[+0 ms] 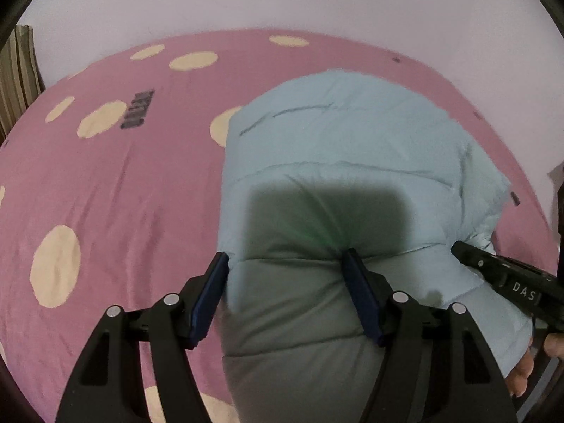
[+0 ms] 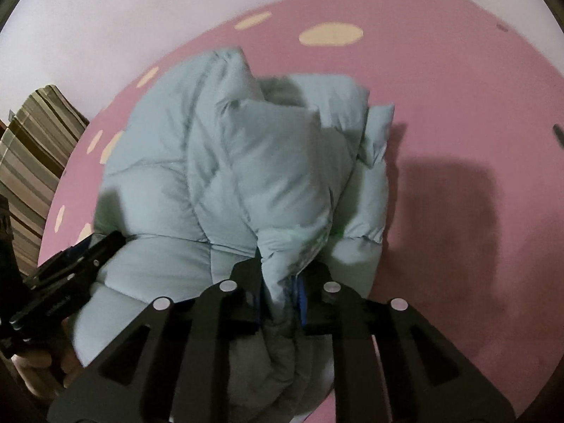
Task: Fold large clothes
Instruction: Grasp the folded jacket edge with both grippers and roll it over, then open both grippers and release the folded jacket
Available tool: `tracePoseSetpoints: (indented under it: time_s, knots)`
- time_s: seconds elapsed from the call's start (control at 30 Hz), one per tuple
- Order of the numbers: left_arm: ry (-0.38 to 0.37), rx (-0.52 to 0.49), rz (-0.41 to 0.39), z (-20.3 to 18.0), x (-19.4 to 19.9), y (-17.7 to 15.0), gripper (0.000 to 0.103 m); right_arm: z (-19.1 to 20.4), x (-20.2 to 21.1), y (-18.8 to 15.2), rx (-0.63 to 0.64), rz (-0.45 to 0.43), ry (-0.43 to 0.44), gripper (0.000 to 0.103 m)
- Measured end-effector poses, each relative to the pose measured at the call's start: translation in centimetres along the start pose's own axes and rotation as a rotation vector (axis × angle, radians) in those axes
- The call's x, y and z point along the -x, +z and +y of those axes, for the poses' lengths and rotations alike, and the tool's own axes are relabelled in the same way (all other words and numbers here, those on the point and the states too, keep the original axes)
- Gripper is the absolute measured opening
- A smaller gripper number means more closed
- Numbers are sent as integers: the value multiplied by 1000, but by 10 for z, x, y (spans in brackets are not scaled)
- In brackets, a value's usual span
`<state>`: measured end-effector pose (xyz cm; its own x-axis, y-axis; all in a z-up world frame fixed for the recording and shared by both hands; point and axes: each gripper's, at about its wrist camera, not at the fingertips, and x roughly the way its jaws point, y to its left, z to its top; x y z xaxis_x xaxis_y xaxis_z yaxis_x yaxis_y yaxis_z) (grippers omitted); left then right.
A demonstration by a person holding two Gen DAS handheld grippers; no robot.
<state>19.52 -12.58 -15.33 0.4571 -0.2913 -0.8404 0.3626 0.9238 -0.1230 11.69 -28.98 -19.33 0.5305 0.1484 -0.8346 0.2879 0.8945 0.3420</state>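
One light-blue puffer jacket (image 1: pixel 338 162) is lying on one pink bedsheet (image 1: pixel 116 190), toward its right edge. Two grippers are showing: the left gripper (image 1: pixel 285 261), its two blue-padded fingers standing apart over the jacket's near end, and the right gripper (image 2: pixel 280 282), pinching one bunched fold. Cream dots are showing on the sheet: about nine in the left view, about eight in the right view.

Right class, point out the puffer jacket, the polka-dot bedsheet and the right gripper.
puffer jacket (image 1: pixel 352 134), left wrist view, upper quilted panel.
polka-dot bedsheet (image 1: pixel 116 183), left wrist view, bare pink area.
right gripper (image 2: pixel 280 296), right wrist view, between fingertips pinching jacket fabric.
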Motion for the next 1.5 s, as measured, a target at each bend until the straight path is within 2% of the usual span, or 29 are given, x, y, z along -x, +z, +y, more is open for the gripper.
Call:
tracePoseSetpoints:
  time_s: [0.13, 0.3, 0.4, 0.47, 0.53, 0.63, 0.7, 0.77, 0.83, 0.9, 1.03, 1.13, 1.23, 1.4, 1.5]
  knots:
    - [12, 9, 29, 4, -20, -4, 67, -9, -16, -1, -14, 22, 21, 15]
    - [26, 1, 17, 5, -22, -5, 67, -8, -17, -1, -18, 20, 14, 15]
    - [31, -5, -21, 3, -2, -6, 66, 0, -4, 1, -5, 3, -3, 19]
    - [63, 9, -58, 6, 19, -9, 66, 7, 9, -1, 15, -16, -31, 24]
    - [79, 30, -100, 11, 38, -13, 66, 16, 31, -5, 30, -62, -49, 26]
    - [65, 74, -148, 22, 64, -26, 66, 33, 66, -16, 70, -132, -45, 26]
    - [48, 81, -160, 25, 73, -34, 66, 48, 80, -28, 115, -149, -27, 26]
    - [33, 69, -139, 24, 70, -42, 66, 56, 84, -39, 146, -138, -10, 26]
    - [38, 50, -104, 21, 58, -47, 66, 62, 75, -46, 182, -106, -25, 26]
    - [41, 50, -73, 18, 46, -52, 66, 63, 59, -52, 204, -78, -78, 26]
    - [26, 48, -18, 15, 25, -58, 67, 47, 18, -57, 203, 9, -105, 27]
    - [29, 38, 14, 12, 5, -62, 67, 43, 3, -57, 204, 8, -113, 27]
    - [59, 10, -3, 7, -1, -64, 67, 44, 2, -60, 201, 0, -117, 27]
    - [80, -23, -20, 3, 26, -59, 61, 46, 20, -63, 189, -30, -98, 27]
    - [93, -44, -113, 2, 67, -45, 60, 45, 54, -51, 158, -92, -40, 29]
